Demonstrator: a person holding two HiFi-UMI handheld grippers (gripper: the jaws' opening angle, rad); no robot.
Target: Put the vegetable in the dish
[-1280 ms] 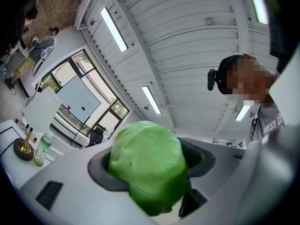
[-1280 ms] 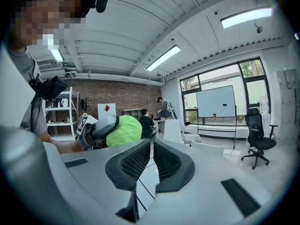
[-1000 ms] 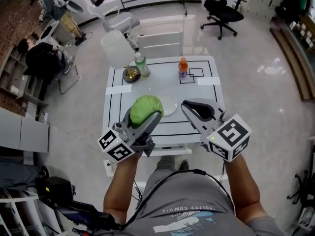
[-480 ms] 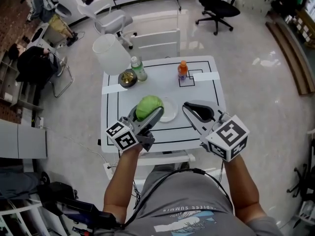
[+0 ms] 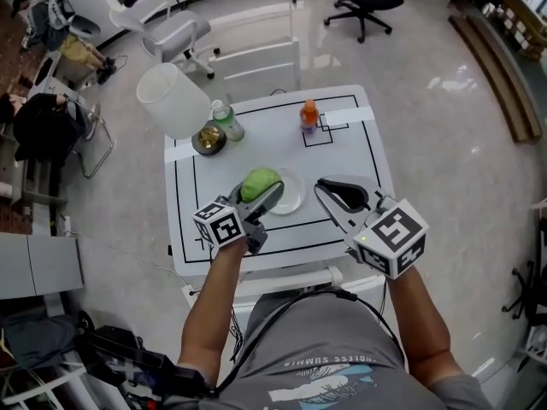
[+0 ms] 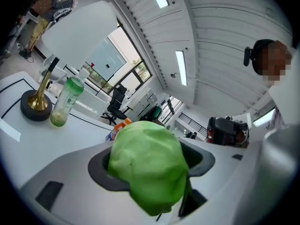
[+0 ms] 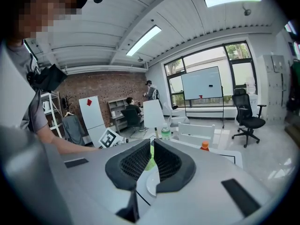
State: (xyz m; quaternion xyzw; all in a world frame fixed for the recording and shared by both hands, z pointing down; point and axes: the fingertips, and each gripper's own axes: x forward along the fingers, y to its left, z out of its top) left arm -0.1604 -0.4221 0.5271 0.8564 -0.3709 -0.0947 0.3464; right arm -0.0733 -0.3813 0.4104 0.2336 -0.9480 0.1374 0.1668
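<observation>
A round green leafy vegetable (image 5: 259, 183) is clamped between the jaws of my left gripper (image 5: 261, 191), which is shut on it. It hangs over the left rim of the white dish (image 5: 291, 198) in the middle of the table. In the left gripper view the vegetable (image 6: 147, 165) fills the gap between the jaws and hides the dish. My right gripper (image 5: 328, 193) hovers just right of the dish, jaws shut and empty. In the right gripper view (image 7: 151, 146) the vegetable (image 7: 149, 164) and the dish (image 7: 151, 185) show beyond the jaws.
The white table (image 5: 359, 169) has black lines on it. At its back stand a lamp with a white shade (image 5: 173, 101) and brass base (image 5: 208, 139), a green bottle (image 5: 224, 120) and an orange bottle (image 5: 308, 115). White chairs (image 5: 256, 58) stand behind the table.
My left gripper has carried the vegetable forward and down, from near the table's front edge to over the dish's left rim. The right gripper has barely moved.
</observation>
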